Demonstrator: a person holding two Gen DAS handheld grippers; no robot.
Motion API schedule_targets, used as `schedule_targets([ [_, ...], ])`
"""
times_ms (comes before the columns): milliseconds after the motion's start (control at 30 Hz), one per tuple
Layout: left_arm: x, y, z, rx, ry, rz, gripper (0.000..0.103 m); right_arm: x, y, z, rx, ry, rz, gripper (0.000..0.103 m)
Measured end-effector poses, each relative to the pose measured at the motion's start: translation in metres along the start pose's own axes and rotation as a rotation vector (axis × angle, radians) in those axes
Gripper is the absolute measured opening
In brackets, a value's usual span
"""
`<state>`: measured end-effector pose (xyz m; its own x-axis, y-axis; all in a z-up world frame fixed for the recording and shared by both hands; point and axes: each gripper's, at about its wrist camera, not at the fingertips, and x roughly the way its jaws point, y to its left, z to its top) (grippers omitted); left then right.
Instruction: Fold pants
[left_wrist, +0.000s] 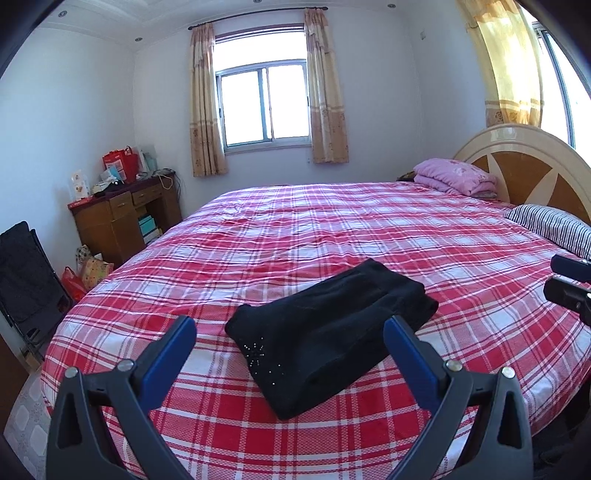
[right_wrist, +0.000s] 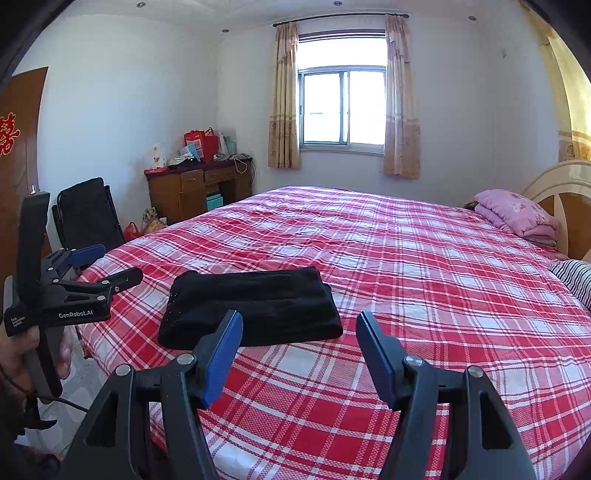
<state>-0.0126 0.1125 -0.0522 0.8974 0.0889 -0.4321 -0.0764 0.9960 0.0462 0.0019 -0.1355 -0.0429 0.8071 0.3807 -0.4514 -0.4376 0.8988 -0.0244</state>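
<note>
Right wrist view: left hand-held gripper (right_wrist: 107, 264) labelled "GenRobot.AI".

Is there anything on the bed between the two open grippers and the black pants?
Nothing visible. The folded pants lie alone on the plaid bed. Only bare sheet shows between them and the left gripper or the right gripper. The pillow and pink blanket lie far off by the headboard.

A home bedroom: a plaid-sheeted bed (left_wrist: 332, 229) with headboard (left_wrist: 524, 166), curtained window (left_wrist: 264, 103), cluttered wooden desk (left_wrist: 125, 214).
</note>
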Motion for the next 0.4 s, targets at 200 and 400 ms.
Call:
schedule_targets([
  [200, -0.0004, 0.0006, -0.0031, -0.003, -0.016, -0.008, 0.103, 0.0016, 0.0037, -0.0007, -0.009, 0.008, 0.003, 0.066],
  [400, 0.0024, -0.0024, -0.0044, 0.014, -0.01, -0.001, 0.103, 0.0029, 0.0056, -0.0012, -0.018, 0.014, 0.005, 0.066],
])
